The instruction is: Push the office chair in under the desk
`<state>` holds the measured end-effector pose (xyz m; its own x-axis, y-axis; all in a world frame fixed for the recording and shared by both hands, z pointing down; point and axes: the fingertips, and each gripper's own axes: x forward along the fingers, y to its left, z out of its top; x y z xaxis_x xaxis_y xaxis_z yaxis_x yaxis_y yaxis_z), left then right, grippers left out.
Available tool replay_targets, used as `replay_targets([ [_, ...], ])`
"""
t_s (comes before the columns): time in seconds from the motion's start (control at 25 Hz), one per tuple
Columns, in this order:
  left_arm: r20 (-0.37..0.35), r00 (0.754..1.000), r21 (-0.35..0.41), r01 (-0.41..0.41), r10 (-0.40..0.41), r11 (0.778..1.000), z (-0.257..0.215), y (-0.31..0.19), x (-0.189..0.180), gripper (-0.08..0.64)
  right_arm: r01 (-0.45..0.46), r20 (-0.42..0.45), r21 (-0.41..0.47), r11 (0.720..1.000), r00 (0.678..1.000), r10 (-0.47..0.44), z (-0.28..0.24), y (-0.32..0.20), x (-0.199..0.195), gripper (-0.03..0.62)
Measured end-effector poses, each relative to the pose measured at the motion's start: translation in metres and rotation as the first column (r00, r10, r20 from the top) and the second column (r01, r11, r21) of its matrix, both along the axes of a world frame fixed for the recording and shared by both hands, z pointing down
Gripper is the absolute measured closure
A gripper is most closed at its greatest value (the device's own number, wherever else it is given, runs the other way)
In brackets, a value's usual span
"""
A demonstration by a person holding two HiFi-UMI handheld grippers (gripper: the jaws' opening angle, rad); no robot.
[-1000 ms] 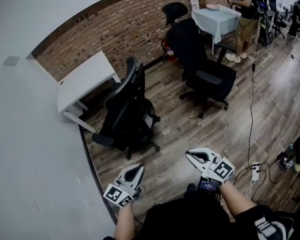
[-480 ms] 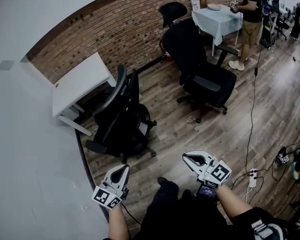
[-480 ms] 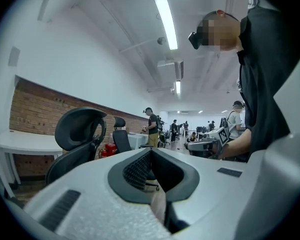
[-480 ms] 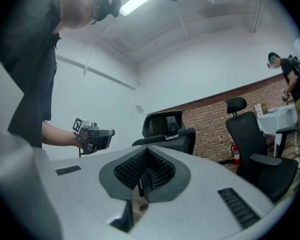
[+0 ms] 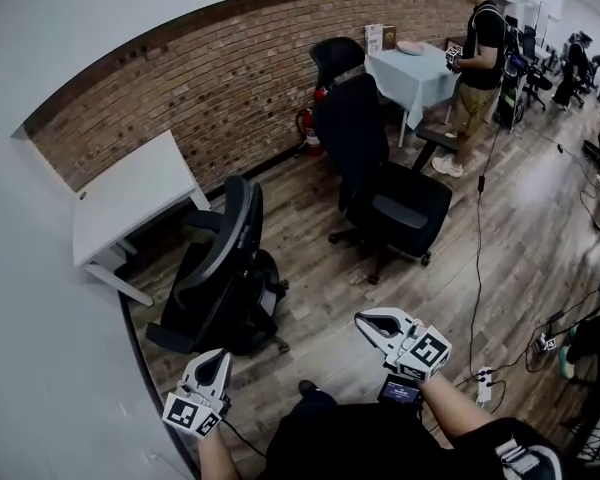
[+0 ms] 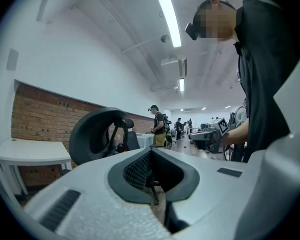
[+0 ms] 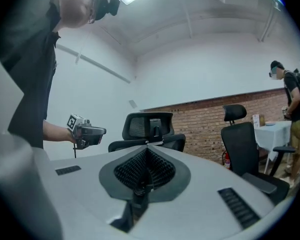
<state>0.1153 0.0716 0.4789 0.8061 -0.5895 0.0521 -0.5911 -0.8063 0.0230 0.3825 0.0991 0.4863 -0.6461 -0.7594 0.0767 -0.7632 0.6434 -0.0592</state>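
Note:
A black office chair [image 5: 223, 273] stands on the wood floor just in front of the white desk [image 5: 125, 203], which is set against the brick wall; its backrest is turned toward me. My left gripper [image 5: 220, 356] is shut and empty, a short way off the chair's base. My right gripper [image 5: 363, 319] is also shut and empty, farther right over bare floor. The left gripper view looks past the closed jaws at the chair's headrest [image 6: 96, 133] and the desk [image 6: 32, 151]. In the right gripper view, the chair [image 7: 149, 130] shows ahead, with the left gripper [image 7: 87, 130] beside it.
A second black office chair [image 5: 385, 188] stands in mid-room. Behind it are a cloth-covered table [image 5: 415, 68], a standing person [image 5: 477, 63] and a red fire extinguisher [image 5: 309, 133]. Cables and a power strip [image 5: 484, 384] lie on the floor at right. A white wall runs along the left.
Both grippers have shifted left and come nearer the chair. In the head view, the desk and chairs have slid left and down. Both jaws stay shut.

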Motion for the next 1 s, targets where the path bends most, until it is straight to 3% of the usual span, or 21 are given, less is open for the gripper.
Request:
replay_targets([
  [0.2, 0.099, 0.995, 0.01, -0.015, 0.014, 1.0, 0.001, -0.031, -0.017, 0.545, 0.012, -0.005, 0.034, 0.999, 1.0, -0.012, -0.019, -0.057, -0.022, 0.586],
  [0.6, 0.055, 0.996, 0.026, 0.065, -0.066, 0.998, 0.003, -0.079, -0.048, 0.545, 0.085, -0.044, 0.044, 0.995, 0.996, -0.083, -0.014, -0.147, -0.053, 0.586],
  [0.8, 0.076, 0.989, 0.017, 0.122, -0.123, 0.992, 0.001, -0.092, -0.059, 0.545, 0.102, -0.049, 0.036, 0.994, 0.994, -0.101, -0.013, -0.195, -0.048, 0.586],
  [0.88, 0.106, 0.983, -0.006, 0.154, -0.152, 0.988, -0.001, -0.1, -0.061, 0.545, 0.133, -0.051, 0.038, 0.99, 0.99, -0.131, -0.014, -0.218, -0.047, 0.586],
  [1.0, 0.126, 0.97, 0.018, 0.205, -0.206, 0.978, -0.01, -0.114, -0.061, 0.545, 0.191, -0.054, 0.045, 0.981, 0.981, -0.189, -0.016, -0.256, -0.041, 0.586],
])
